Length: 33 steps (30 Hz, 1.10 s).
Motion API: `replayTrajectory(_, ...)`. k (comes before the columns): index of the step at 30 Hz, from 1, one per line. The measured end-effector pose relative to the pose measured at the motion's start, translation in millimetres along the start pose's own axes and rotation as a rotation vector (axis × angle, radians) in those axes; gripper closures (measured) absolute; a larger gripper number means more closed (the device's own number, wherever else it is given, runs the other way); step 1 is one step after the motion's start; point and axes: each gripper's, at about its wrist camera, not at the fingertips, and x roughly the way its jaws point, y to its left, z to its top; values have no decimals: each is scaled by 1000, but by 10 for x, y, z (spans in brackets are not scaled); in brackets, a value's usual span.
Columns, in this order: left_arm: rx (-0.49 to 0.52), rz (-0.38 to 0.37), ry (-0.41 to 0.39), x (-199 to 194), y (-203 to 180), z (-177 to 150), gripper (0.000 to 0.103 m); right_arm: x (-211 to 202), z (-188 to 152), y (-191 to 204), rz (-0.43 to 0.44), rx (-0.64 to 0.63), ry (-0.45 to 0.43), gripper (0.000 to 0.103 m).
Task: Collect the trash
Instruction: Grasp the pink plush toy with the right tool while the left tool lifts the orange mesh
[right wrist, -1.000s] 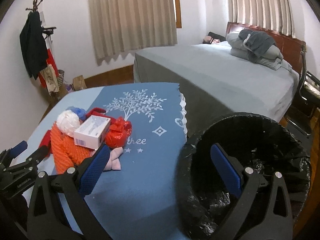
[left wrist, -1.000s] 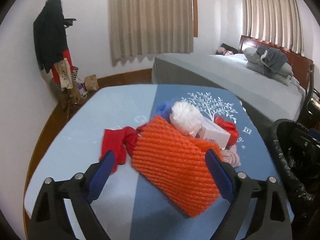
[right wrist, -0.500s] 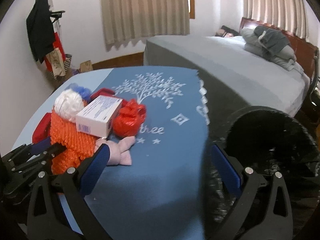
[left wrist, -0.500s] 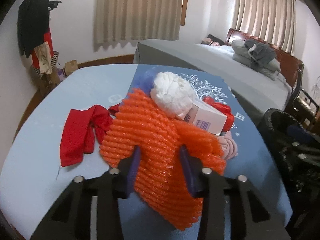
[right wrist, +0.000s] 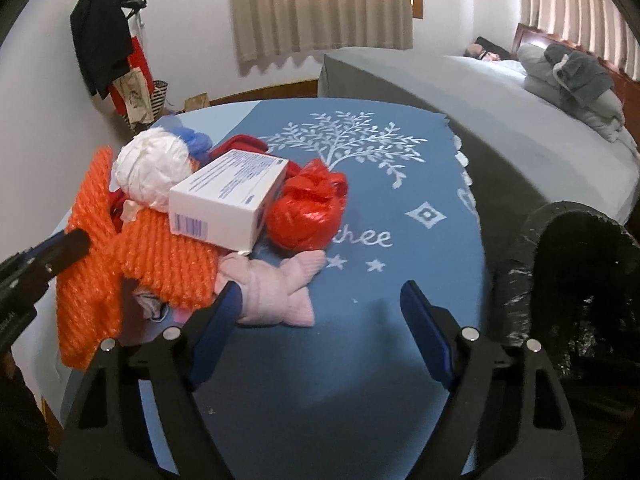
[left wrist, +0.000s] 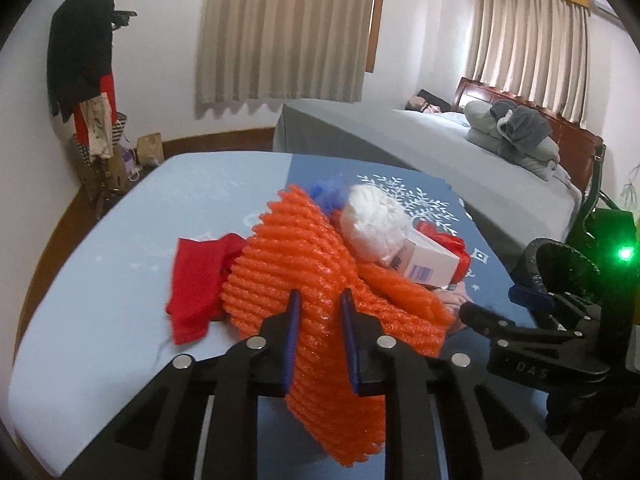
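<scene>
A heap of trash lies on the blue tablecloth (right wrist: pixel 360 360): an orange foam net (left wrist: pixel 304 256), a white crumpled bag (left wrist: pixel 376 220), a white box (right wrist: pixel 228 204), a red plastic bag (right wrist: pixel 308 208), a pink cloth (right wrist: pixel 276 288) and a red cloth (left wrist: pixel 200 276). My left gripper (left wrist: pixel 320 300) is closing, its blue pads pinching the near edge of the orange net. My right gripper (right wrist: pixel 320 290) hovers over bare tablecloth, its jaws wide but narrowing and nothing between them. Its left finger is beside the pink cloth. A bin with a black liner (right wrist: pixel 580 280) stands at the table's right edge.
A grey bed (right wrist: pixel 500 100) with folded bedding runs behind the table on the right. A coat rack (left wrist: pixel 84 64) with hanging clothes and bags stands in the far left corner. The light blue left half of the table (left wrist: pixel 120 248) holds only the red cloth.
My left gripper's jaws went from wide open to pinched on the orange net and moved in on the heap. My right gripper swung left from the bin and came down over the table.
</scene>
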Motion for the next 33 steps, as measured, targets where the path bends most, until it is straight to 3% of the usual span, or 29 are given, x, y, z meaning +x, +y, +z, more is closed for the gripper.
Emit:
replayTrajectory(6, 6, 19, 14, 36, -1, -38, 83, 137, -7, 104, 25, -20, 39, 27)
replayTrajectory(8, 6, 22, 16, 36, 2, -37, 83, 159, -10, 118, 57, -23, 51, 37)
replayTrajectory(10, 3, 23, 16, 25, 5, -36, 83, 154, -12, 128, 128, -23, 61, 59)
replayTrajectory(13, 5, 28, 10, 1, -16, -7, 83, 127, -7, 128, 159, -16, 69, 70)
replayTrajectory(22, 22, 20, -40, -227, -144, 67, 83, -304, -24, -35, 151, 0, 27, 74)
replayTrajectory(33, 82, -94, -85, -430, -665, 166, 83, -886, -88, -358, 130, 45, -55, 74)
